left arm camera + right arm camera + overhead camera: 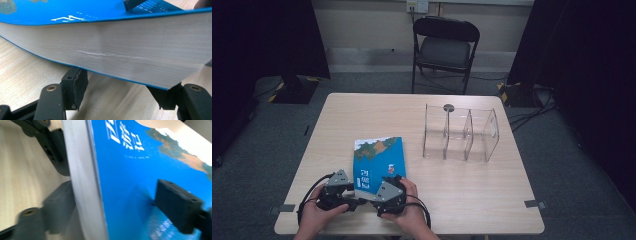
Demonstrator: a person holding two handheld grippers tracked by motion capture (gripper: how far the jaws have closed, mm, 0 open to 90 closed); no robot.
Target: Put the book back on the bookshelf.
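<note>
On the table: pale wooden top; everything below sits on it, the hands at its near edge
Folding chair: dark, past the far edge of the table
Clear rack: see-through plastic with upright dividers, right of centre, well apart from the book
Book: thick, blue cover with a map-like picture along its far edge, left of centre; its near edge lifted off the wood, page block showing in the left gripper view
Right gripper: at the book's near right corner, one jaw on the cover, the other under the pages, straddling the raised edge; whether the pads press I cannot tell
Left gripper: just off the book's near left corner, jaws drawn narrow, tips low by its underside, nothing held between them
</note>
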